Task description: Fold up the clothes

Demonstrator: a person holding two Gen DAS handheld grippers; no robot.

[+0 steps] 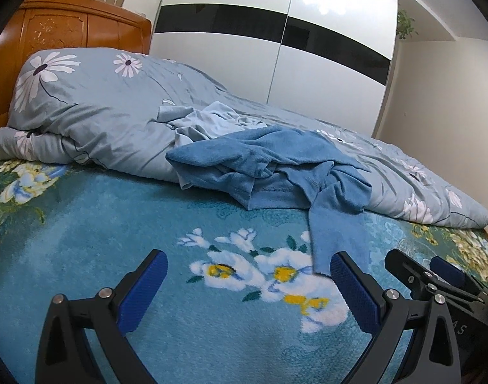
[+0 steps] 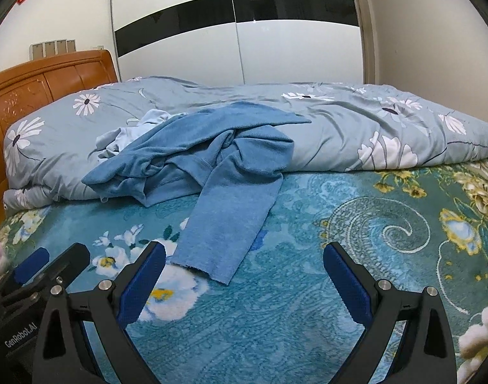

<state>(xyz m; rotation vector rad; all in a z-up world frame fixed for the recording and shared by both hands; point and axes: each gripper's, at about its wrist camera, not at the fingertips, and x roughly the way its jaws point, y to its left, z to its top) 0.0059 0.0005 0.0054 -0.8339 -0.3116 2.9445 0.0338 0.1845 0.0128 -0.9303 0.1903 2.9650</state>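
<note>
A crumpled blue sweater (image 1: 269, 163) lies on the folded duvet's edge, one sleeve (image 1: 337, 236) trailing onto the teal floral bed cover. It also shows in the right wrist view (image 2: 199, 156), its sleeve (image 2: 224, 224) ending at the cuff between my fingers' reach. A pale blue garment (image 1: 212, 121) lies bunched behind it, also in the right wrist view (image 2: 132, 134). My left gripper (image 1: 248, 275) is open and empty, its right finger just below the sleeve cuff. My right gripper (image 2: 244, 265) is open and empty, the cuff just ahead of its left finger.
A folded grey-blue floral duvet (image 1: 100, 118) runs across the far side of the bed. A wooden headboard (image 1: 68, 25) stands at the left, a white wardrobe (image 1: 276, 48) behind. The teal floral cover (image 2: 340, 240) spreads in front. Each gripper shows in the other's view (image 1: 436, 272) (image 2: 48, 268).
</note>
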